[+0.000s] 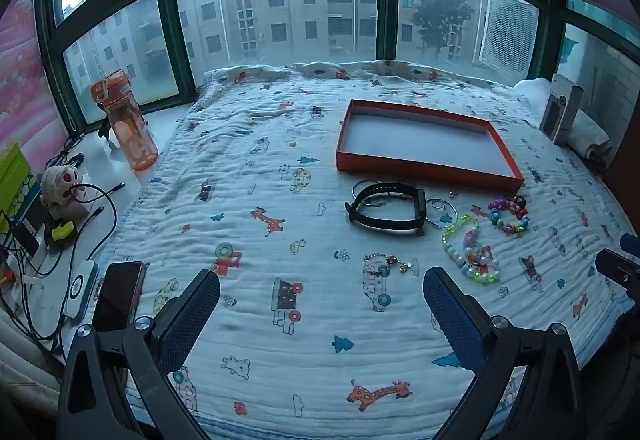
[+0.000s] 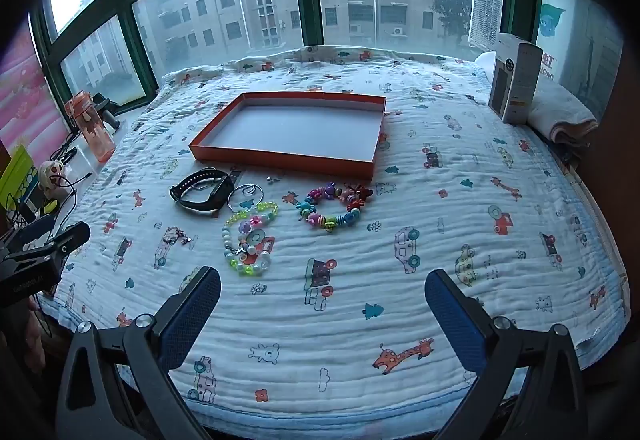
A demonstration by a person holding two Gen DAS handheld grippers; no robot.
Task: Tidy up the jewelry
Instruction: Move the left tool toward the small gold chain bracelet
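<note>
An empty shallow orange box (image 1: 432, 170) (image 2: 280, 160) lies on the printed quilt. In front of it sit a black wristband (image 1: 384, 206) (image 2: 202, 192), thin silver rings (image 1: 440, 210) (image 2: 246, 194), a multicoloured bead bracelet (image 1: 510, 214) (image 2: 332, 204), a pale green and white bead bracelet (image 1: 472, 252) (image 2: 250, 240) and a small silver chain bracelet (image 1: 386, 262) (image 2: 174, 236). My left gripper (image 1: 320, 276) hovers open, short of the chain bracelet. My right gripper (image 2: 323, 274) is open too, nearer than the bead bracelets and holding nothing.
An orange water bottle (image 1: 128, 120) (image 2: 92, 128), a phone (image 1: 118, 294), a small plush toy (image 1: 64, 188) and cables crowd the sill on the left. A tall white carton (image 2: 516, 80) and a folded towel (image 2: 560, 112) stand far right. Windows close off the back.
</note>
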